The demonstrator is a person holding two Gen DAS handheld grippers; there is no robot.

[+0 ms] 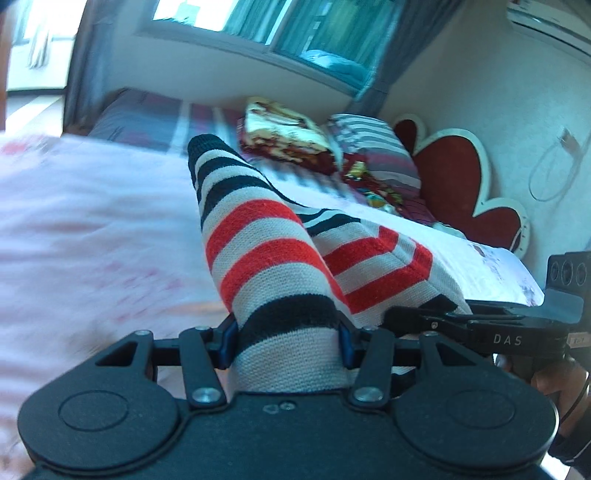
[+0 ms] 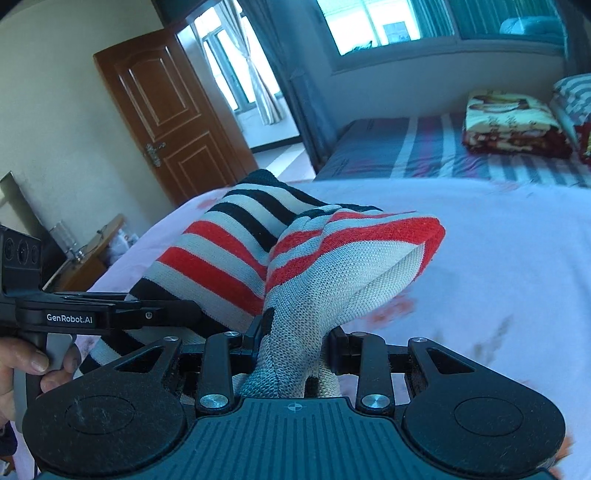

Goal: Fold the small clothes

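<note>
Left wrist view: left gripper is clamped on the near edge of the striped knit garment, blue pads pressing the fabric from both sides. The garment is lifted off the pink bed sheet and drapes forward from the jaws; its long axis runs away from the camera toward the window, far end pointing up and away. The right gripper is just beside it on the right, biting the same edge. Right wrist view: right gripper is closed on a bunched section of the garment, which sags between the two tools, with the left gripper close on the left. One part is doubled over, showing its plain inner face. Judgement: mid-fold at best, since nothing is laid flat yet; the garment needs setting down, squaring and the final folds.
</note>
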